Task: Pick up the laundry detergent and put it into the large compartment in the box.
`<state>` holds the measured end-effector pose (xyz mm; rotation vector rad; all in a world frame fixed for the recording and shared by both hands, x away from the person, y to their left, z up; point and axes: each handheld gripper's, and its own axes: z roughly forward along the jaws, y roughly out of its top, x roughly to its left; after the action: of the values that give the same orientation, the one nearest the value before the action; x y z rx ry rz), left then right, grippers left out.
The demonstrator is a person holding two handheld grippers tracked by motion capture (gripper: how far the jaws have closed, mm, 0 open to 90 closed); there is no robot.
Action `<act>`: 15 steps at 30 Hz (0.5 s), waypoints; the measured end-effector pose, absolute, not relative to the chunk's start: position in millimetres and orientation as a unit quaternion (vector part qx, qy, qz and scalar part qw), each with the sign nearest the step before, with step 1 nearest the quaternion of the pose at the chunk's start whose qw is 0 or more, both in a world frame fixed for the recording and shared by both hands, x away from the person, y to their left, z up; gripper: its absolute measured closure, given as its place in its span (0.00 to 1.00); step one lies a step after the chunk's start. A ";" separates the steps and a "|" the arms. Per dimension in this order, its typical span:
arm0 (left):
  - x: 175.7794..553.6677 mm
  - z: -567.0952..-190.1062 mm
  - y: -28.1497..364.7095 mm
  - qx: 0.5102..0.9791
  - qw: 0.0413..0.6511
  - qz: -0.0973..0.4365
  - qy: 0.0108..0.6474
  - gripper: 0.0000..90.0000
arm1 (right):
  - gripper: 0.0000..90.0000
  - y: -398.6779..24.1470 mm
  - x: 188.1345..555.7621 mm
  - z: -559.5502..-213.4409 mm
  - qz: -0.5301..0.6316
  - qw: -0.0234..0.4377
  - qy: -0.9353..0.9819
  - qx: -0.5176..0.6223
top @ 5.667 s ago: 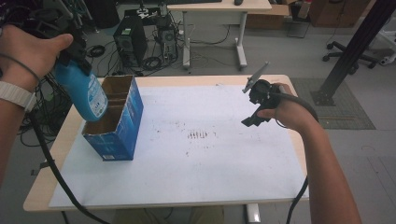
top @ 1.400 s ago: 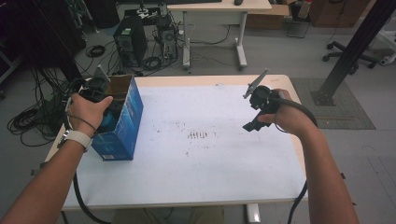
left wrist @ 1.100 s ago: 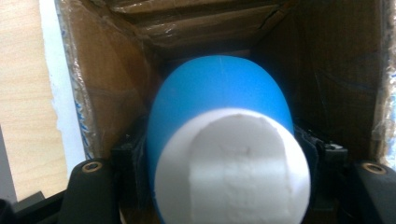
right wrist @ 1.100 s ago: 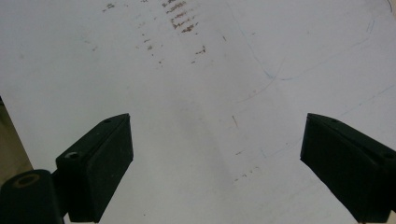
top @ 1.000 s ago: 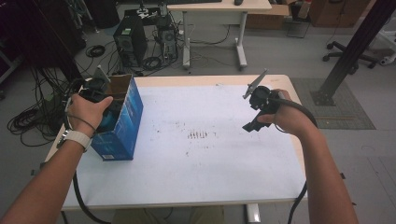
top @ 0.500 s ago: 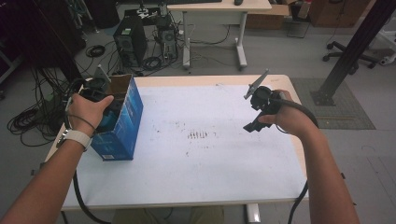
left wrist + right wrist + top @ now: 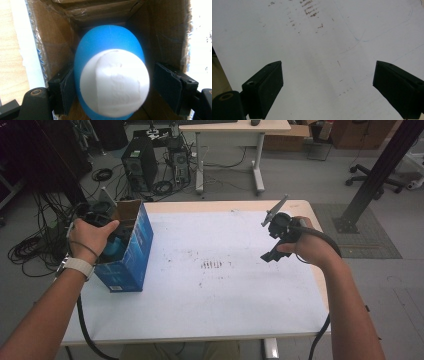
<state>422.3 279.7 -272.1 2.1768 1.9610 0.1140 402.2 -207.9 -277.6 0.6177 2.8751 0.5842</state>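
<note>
A blue bottle (image 7: pixel 110 42) with a white cap (image 7: pixel 113 82) stands inside an open blue cardboard box (image 7: pixel 131 255) at the table's left. My left gripper (image 7: pixel 113 83) reaches down into the box with the bottle between its pads. Its jaws have just been opening: the right pad (image 7: pixel 167 85) stands clear of the bottle, and the left pad (image 7: pixel 66 90) sits right at its side. In the high view a hand (image 7: pixel 92 235) covers this gripper at the box's top. My right gripper (image 7: pixel 327 85) is open and empty above the white table top (image 7: pixel 319 37), at the table's right (image 7: pixel 272 245).
The box stands near the table's left edge (image 7: pixel 90 285). Dark scuff marks (image 7: pixel 212 265) dot the middle of the white surface. Behind the table are computer towers (image 7: pixel 137 162), cables and a second desk (image 7: pixel 235 127). A black post (image 7: pixel 375 175) rises at the right.
Since the oldest frame the left hand has brought the bottle from above the box down into it. Over the last second neither hand has visibly moved.
</note>
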 end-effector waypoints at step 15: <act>418.4 -259.8 281.0 0.739 0.111 0.028 0.663 0.16 | 0.10 -208.2 399.7 -277.7 0.193 0.072 0.957 0.204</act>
<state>418.4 281.0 -259.8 2.1710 1.9482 0.0826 399.7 -208.2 -277.7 0.6125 2.8763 0.5808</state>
